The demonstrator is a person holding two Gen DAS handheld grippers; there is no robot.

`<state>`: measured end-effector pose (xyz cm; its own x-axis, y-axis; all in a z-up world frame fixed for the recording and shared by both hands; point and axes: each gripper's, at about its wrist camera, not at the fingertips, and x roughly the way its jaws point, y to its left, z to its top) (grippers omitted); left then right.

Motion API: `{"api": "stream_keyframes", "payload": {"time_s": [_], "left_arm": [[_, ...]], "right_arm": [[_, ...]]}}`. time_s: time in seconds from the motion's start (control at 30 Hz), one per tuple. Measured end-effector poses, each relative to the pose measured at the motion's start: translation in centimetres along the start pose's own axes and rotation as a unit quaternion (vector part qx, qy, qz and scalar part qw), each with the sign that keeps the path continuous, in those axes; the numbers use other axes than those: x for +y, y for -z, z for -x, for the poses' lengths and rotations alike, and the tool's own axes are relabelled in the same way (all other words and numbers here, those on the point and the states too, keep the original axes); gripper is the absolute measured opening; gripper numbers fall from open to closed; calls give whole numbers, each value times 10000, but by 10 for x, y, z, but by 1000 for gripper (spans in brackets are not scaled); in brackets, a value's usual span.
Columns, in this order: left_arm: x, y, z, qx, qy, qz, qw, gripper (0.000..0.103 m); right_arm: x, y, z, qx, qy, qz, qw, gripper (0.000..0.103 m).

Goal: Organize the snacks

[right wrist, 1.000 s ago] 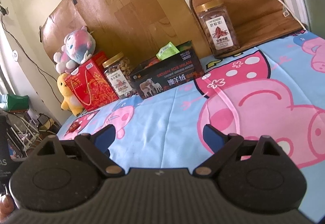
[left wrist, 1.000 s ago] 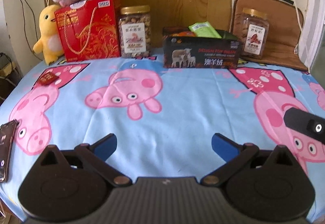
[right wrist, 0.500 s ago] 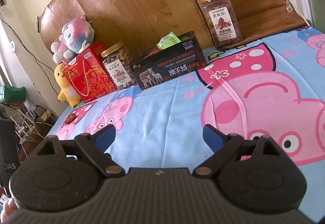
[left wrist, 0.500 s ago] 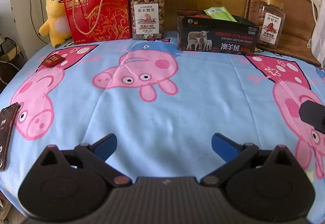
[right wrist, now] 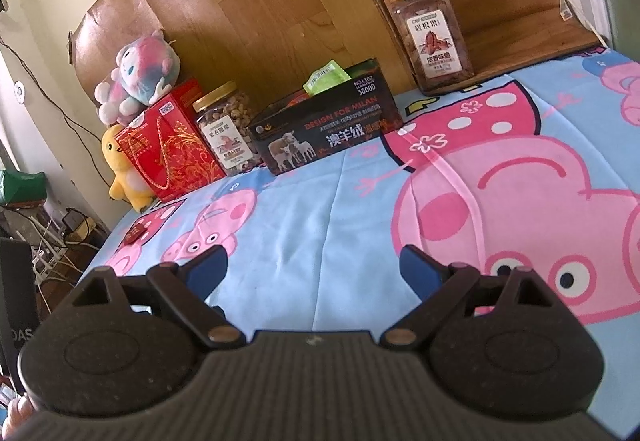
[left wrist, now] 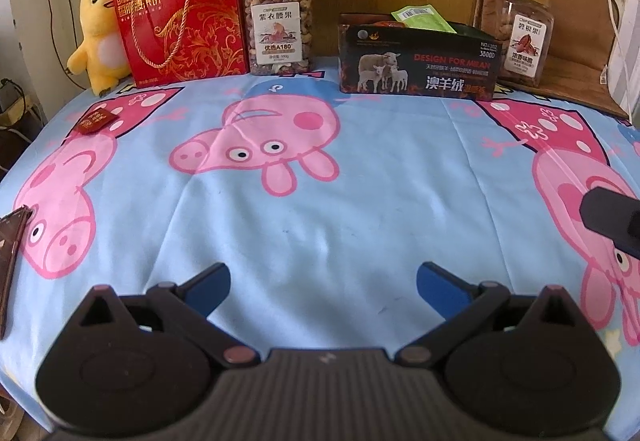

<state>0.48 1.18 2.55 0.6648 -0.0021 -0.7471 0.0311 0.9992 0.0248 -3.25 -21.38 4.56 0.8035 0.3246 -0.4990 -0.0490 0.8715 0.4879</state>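
At about nine o'clock in the left wrist view, a dark flat packet (left wrist: 10, 257) ran off the frame edge, too cropped to identify. Up at ten o'clock lay a small red foil sachet (left wrist: 95, 119) alone on the blue cartoon-pig cloth (left wrist: 320, 209). The left gripper (left wrist: 323, 283) hung over bare cloth, blue fingers spread wide, nothing between them. Along the back, from eleven round to one: a red gift box with gold cord handle (left wrist: 182, 19), a clear gold-lidded jar of cashews (left wrist: 280, 23), then a black open-topped carton printed with sheep (left wrist: 416, 67) with a green packet (left wrist: 422, 17) poking out. At two o'clock stood a second clear jar of pecans (left wrist: 524, 37), apart on a brown mat.

The right gripper (right wrist: 314, 267) was likewise splayed and empty, aimed toward the carton (right wrist: 326, 131) at twelve.

By my reckoning this was the approach stage: nothing grasped. The next move called for choosing a stray snack, probably the sachet or a jar, and closing in squarely.

The carton's contents stayed mostly hidden behind its wall.
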Motion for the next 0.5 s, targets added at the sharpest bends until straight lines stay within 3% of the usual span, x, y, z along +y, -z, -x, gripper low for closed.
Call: {"api": "stream_keyframes", "payload": {"time_s": [0.5], "left_arm": [[-6, 1, 3, -82, 49, -145, 9998, 103]], "right_arm": [[-4, 4, 0, 13, 45, -102, 9999, 95]]}}
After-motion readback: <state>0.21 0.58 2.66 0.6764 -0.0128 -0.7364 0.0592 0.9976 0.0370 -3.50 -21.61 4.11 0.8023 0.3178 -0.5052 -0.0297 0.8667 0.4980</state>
